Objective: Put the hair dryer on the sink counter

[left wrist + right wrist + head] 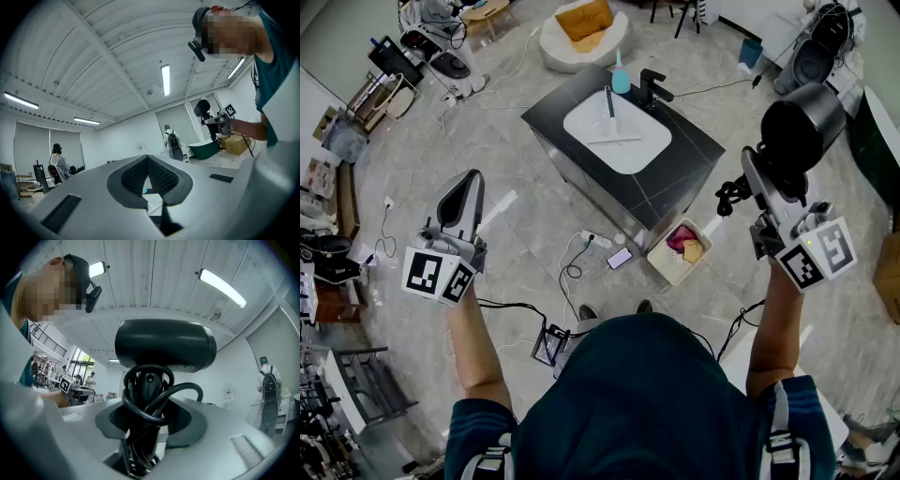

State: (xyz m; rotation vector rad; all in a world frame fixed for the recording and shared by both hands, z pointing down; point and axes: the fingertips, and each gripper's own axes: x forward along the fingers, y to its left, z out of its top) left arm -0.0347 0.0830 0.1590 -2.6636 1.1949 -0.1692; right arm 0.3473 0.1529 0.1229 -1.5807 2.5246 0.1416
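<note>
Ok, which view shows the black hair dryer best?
Right gripper view: the black hair dryer fills the frame, handle and looped cord clamped in the right claw. Head view shows it smaller, held up right of the dark sink counter. Left gripper view shows it tiny, far off.

The dryer (164, 345) is matt black plastic, its cord (187, 388) smooth and faintly shiny. The dark veined stone surface (689, 159) looks polished; the sink (581, 127) is glossy white. The left tongs (147, 161) are matt grey plastic with ribbed dark pads (164, 177).
</note>
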